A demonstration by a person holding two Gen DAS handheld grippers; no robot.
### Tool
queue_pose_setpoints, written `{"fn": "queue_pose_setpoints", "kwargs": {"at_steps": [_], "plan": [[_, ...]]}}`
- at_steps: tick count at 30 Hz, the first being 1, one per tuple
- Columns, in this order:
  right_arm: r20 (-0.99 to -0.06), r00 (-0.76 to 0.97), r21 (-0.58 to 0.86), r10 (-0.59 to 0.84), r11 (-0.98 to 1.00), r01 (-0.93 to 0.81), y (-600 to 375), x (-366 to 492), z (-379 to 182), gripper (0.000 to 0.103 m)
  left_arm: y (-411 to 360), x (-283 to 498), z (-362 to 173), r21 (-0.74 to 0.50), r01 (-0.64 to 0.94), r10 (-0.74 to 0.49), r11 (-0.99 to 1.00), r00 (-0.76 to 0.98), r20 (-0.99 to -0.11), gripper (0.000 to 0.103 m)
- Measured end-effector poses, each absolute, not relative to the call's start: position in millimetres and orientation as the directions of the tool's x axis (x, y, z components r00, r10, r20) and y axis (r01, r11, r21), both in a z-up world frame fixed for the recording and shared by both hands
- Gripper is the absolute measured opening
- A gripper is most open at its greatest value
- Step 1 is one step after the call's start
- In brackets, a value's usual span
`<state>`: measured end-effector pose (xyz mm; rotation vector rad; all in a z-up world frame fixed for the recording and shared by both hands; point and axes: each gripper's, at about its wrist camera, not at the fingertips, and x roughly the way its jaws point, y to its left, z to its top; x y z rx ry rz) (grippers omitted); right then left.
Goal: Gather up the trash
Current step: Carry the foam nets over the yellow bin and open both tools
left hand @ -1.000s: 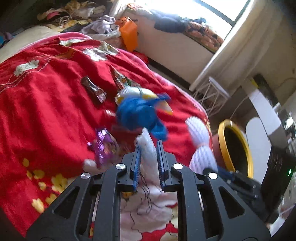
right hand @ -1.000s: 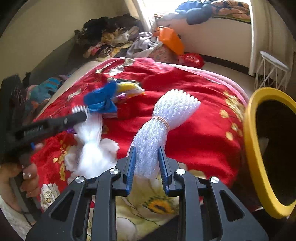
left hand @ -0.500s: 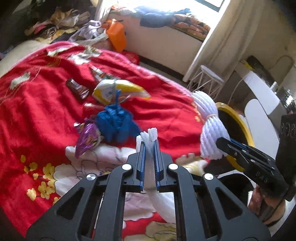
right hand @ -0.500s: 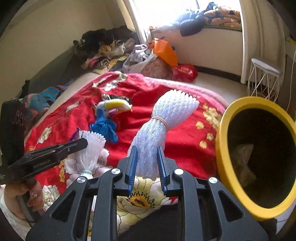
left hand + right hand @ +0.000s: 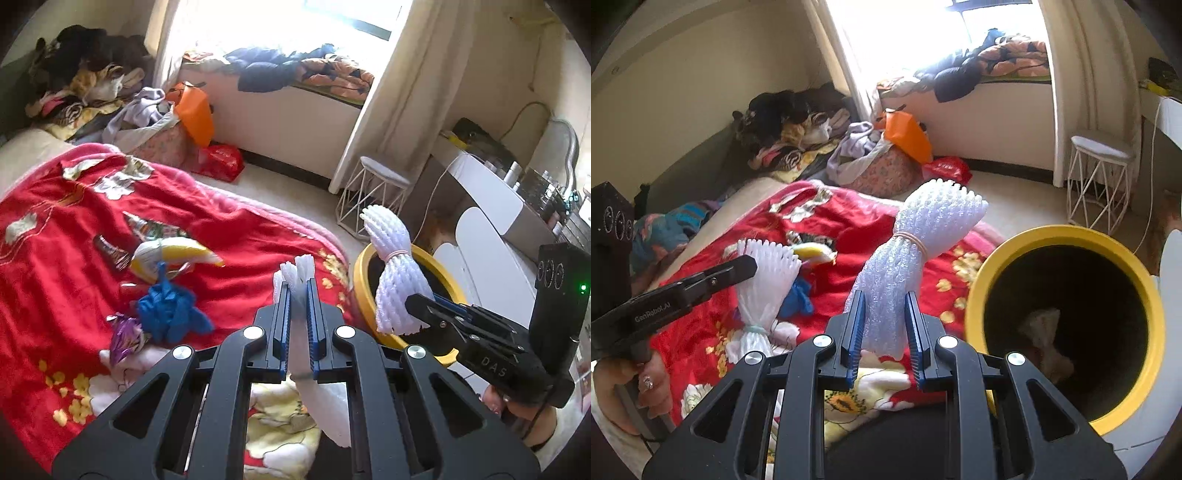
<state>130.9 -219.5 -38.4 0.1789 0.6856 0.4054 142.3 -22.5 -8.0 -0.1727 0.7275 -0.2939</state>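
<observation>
While both black grippers are raised above the bed, each holds a bundle of white foam fruit netting. The left gripper (image 5: pixel 297 295) has its ribbed blue pads squeezed almost together on a thin, flattened bundle (image 5: pixel 295 271) whose fringed top fans out just above the tips; in the right wrist view that same piece (image 5: pixel 768 280) shows a pleated, fan-like head and a band tied low on its stem. The left jaws have just finished closing on it. The right gripper (image 5: pixel 884 314) stands partly open, its pads pressed on the lower half of a thicker, bubbly mesh roll (image 5: pixel 919 254) cinched at the waist by a tan rubber band, the top flaring like a brush. At 3 o'clock of that roll sits a round bin (image 5: pixel 1156 295) with a smooth yellow rim and dark interior, crumpled pale paper inside. On the plush red floral blanket (image 5: pixel 55 295), at 9 o'clock of the left gripper, lie a crumpled blue glove (image 5: pixel 170 314), a shiny purple wrapper (image 5: pixel 123 332), a yellow and white packet (image 5: pixel 173 254) and a dark foil wrapper (image 5: pixel 110 251).
</observation>
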Motion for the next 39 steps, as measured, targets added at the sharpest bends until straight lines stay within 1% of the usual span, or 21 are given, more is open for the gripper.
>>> {"fn": "queue_pose_setpoints", "kwargs": {"at_steps": [8,17,27,39], "plan": [[-0.567,0.721,0.299,0.397,0.916,-0.269,-241.8,125.1,-31.8,0.021,-43.3,142.5,2.5,-0.235,0.223,-0.322,0.946,0.725,-0.609,0.005],[-0.564,0.751,0.270,0.343,0.936,-0.225,-265.2,119.0,-28.5,0.021,-67.5,143.5,5.6,-0.218,0.244,-0.328,0.945,0.733,-0.596,0.005],[-0.597,0.758,0.254,0.263,0.958,-0.132,-304.8,124.2,-40.9,0.021,-101.8,149.0,-0.7,-0.186,0.278,-0.333,0.942,0.725,-0.603,0.005],[-0.650,0.730,0.251,0.209,0.966,-0.053,-343.0,134.5,-66.9,0.021,-144.4,163.6,-12.0,-0.145,0.319,-0.337,0.937,0.708,-0.621,0.005]]}}
